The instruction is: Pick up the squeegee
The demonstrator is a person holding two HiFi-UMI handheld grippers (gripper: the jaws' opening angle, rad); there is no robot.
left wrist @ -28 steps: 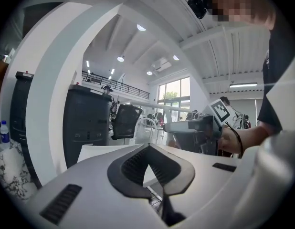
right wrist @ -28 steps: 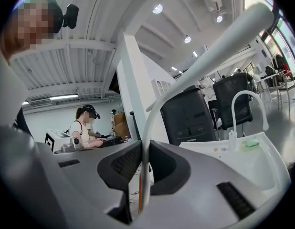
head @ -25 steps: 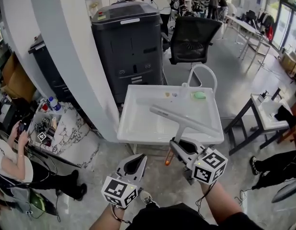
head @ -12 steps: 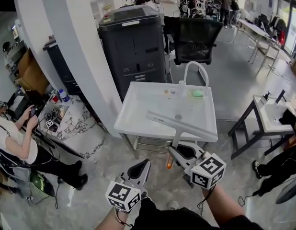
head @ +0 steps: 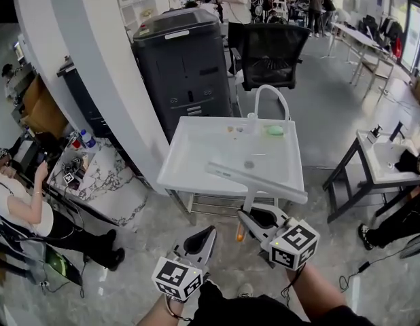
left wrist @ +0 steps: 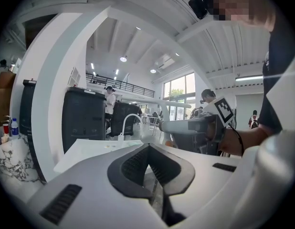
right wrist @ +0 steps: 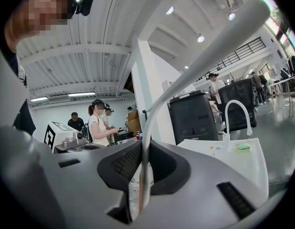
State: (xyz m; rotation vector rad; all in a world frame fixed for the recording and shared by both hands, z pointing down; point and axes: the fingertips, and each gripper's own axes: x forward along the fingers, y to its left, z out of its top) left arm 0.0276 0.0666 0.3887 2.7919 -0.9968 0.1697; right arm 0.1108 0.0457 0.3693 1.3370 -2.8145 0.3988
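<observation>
The grey squeegee (head: 256, 179) has a long blade bar and a handle with an orange end. It hangs over the front edge of the white sink table (head: 191, 175). My right gripper (head: 253, 220) is shut on its handle, which runs up between the pads in the right gripper view, where the squeegee (right wrist: 200, 61) rises from my right gripper (right wrist: 143, 152). My left gripper (head: 206, 235) hovers lower left of it, over the floor, shut with nothing in it. In the left gripper view the left gripper (left wrist: 148, 150) points at the table, with the squeegee (left wrist: 159, 101) held off to the right.
A white faucet (head: 268, 95) and a green sponge (head: 275, 131) are at the sink's far side. A dark printer (head: 183, 66), an office chair (head: 274, 49) and a white column (head: 94, 80) stand behind. A seated person (head: 20, 212) is at left, a small table (head: 376, 158) at right.
Both grippers have drawn back from the sink toward me. The squeegee, still in the right gripper, now reaches only over the table's front edge.
</observation>
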